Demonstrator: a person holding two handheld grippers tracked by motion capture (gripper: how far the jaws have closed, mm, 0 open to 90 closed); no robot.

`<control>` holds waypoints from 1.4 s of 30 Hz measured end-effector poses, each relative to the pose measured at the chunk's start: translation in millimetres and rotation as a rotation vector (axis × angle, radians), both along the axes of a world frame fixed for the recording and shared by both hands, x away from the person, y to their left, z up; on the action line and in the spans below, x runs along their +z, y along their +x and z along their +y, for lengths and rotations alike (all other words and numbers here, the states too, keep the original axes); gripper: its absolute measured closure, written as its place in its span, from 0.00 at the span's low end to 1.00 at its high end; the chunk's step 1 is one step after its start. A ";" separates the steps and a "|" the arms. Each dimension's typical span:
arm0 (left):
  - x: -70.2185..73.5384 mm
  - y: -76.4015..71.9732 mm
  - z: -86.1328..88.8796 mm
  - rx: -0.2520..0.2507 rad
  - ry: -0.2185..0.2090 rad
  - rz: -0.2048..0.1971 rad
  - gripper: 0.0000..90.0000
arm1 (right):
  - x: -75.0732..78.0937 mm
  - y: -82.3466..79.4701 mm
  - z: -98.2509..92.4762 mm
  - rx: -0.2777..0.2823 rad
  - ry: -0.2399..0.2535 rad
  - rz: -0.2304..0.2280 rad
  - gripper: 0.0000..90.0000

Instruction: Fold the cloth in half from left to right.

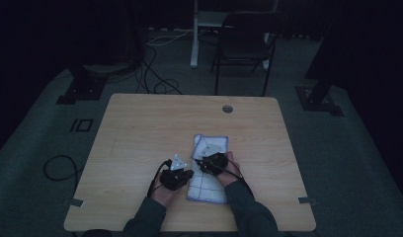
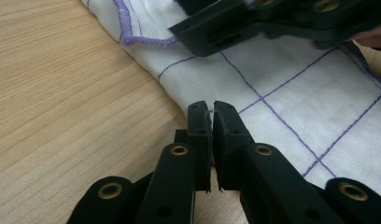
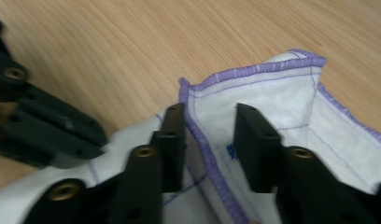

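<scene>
Table (image 1: 140, 148): pale wood, spread across the centre of the high view; bare apart from a small round grommet (image 1: 227, 108) toward its far edge, so plenty of free surface for folding work.

Cloth (image 1: 205, 185): white with purple grid lines and a purple stitched hem, lying lower centre of the high view, just right of the middle. Far end doubled back on itself, hemmed corner (image 3: 314, 60) resting on top at upper right of the right gripper view; probably mid-fold, judging from the layers.

Left gripper (image 2: 212, 109): bottom centre of its own view, clenched at the cloth's near edge where fabric meets wood. Jaws pressed together with a sliver of white at the tips, so most likely pinching the border to pin or lift it. In the high view, just left of the cloth (image 1: 176, 177).

Right gripper (image 3: 208, 128): lower middle of its own view, jaws standing apart over the folded flap, purple hem running between them, pads not pressing; released, seemingly poised to take the hem. In the high view, on top of the cloth (image 1: 213, 162).

Hard to make out: high view very dim, jaw tips there lost under hands and grey plates. How much fabric sits inside the left jaws cannot be told. Cloth's right and lower edges cut off in the left gripper view. Small blue mark (image 3: 231, 151) on the fabric between the right jaws, unreadable. Right gripper view slightly blurred.
</scene>
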State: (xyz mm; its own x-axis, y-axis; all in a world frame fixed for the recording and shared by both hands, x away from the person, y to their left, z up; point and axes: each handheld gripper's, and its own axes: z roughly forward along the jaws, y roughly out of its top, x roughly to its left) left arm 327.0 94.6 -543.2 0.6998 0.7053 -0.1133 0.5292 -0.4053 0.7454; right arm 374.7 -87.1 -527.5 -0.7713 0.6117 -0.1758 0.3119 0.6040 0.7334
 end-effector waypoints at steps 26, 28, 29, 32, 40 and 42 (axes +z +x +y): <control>13.6 58.5 -19.7 0.088 0.019 -0.048 0.80 | 5.2 31.6 -54.1 -0.199 0.127 0.039 0.98; 13.7 63.6 -20.9 0.094 0.027 -0.050 0.78 | 5.4 31.8 -55.1 -0.203 0.130 0.039 0.98; 13.5 73.1 -23.3 0.116 0.041 -0.055 0.77 | 5.4 32.2 -55.7 -0.202 0.131 0.038 0.98; 12.2 81.9 -26.0 0.131 0.052 -0.050 0.75 | 5.4 33.0 -56.8 -0.207 0.136 0.037 0.98; 8.0 94.5 -35.3 0.114 0.098 -0.035 0.96 | 6.6 36.5 -64.0 -0.234 0.158 0.035 0.98; 10.3 94.7 -33.7 0.111 0.076 -0.030 0.98 | 7.1 36.9 -64.8 -0.237 0.158 0.032 0.98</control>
State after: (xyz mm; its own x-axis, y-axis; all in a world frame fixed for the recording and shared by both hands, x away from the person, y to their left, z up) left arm 421.7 60.9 -532.9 0.6189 0.7846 -0.0368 0.5521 -0.4013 0.7309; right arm 411.5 -151.9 -520.4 -0.6071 0.7936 -0.0415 0.4556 0.3904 0.8000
